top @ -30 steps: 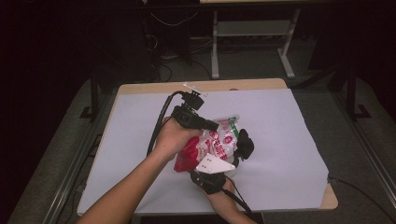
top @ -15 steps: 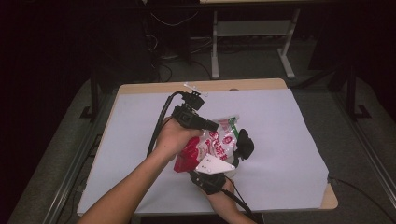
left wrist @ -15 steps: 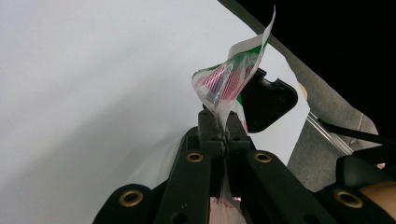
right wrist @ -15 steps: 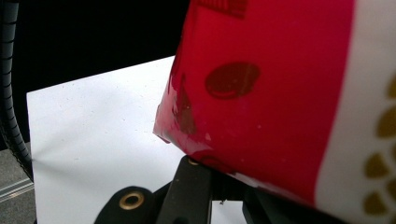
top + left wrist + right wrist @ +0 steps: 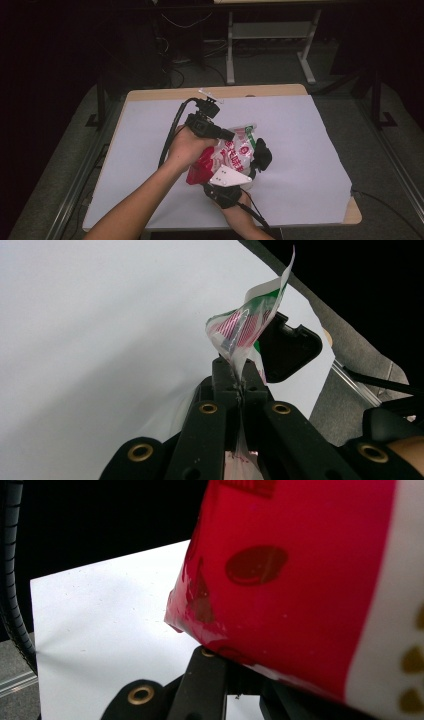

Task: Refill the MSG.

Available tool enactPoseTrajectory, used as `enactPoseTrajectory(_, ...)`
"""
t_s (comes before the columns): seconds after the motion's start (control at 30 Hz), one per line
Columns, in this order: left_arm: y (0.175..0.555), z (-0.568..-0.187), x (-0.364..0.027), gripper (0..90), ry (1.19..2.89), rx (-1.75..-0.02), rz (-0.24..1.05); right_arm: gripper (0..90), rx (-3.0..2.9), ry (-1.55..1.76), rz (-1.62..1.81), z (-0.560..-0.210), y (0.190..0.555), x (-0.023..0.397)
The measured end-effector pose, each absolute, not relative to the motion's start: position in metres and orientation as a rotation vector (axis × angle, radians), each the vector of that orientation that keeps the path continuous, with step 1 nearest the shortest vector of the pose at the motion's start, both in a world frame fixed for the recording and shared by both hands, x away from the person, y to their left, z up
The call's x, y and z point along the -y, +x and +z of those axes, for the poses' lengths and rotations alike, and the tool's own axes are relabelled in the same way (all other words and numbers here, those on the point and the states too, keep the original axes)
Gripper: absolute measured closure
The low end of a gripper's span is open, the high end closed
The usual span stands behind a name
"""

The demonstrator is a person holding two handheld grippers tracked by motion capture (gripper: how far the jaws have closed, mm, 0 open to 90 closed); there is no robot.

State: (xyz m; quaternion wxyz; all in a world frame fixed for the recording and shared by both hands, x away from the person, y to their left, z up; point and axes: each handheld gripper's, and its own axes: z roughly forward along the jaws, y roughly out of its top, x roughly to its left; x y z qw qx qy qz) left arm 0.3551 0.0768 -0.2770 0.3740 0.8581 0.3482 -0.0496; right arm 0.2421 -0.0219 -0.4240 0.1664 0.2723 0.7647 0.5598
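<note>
A red, white and green snack bag [image 5: 235,150] hangs above the white table sheet [image 5: 310,145], held between both grippers. My left gripper [image 5: 229,135] comes from the left and is shut on the bag's thin top edge. In the left gripper view its jaws [image 5: 239,387] pinch that seam, and the crumpled flap [image 5: 247,327] stands up beyond them. My right gripper [image 5: 257,161] reaches up from the near edge, with its grey plate [image 5: 227,177] on top. In the right gripper view the red bag [image 5: 300,580] lies over the jaw tips [image 5: 235,675], which look shut on its lower part.
A black cable [image 5: 172,130] loops back from the left gripper. A small white object [image 5: 210,93] lies near the table's far edge. Wooden rim [image 5: 352,215] shows at the near right corner. Metal desk legs [image 5: 230,55] stand on the floor beyond.
</note>
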Motion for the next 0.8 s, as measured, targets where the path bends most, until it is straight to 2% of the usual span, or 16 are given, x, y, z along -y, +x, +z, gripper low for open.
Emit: enactPoseTrajectory(0.8,0.3555,-0.2789,-0.0741,89.8,2.199,-0.918,-0.132,90.0,-2.183,0.770,1.607,-0.4239,0.2421,0.0219)
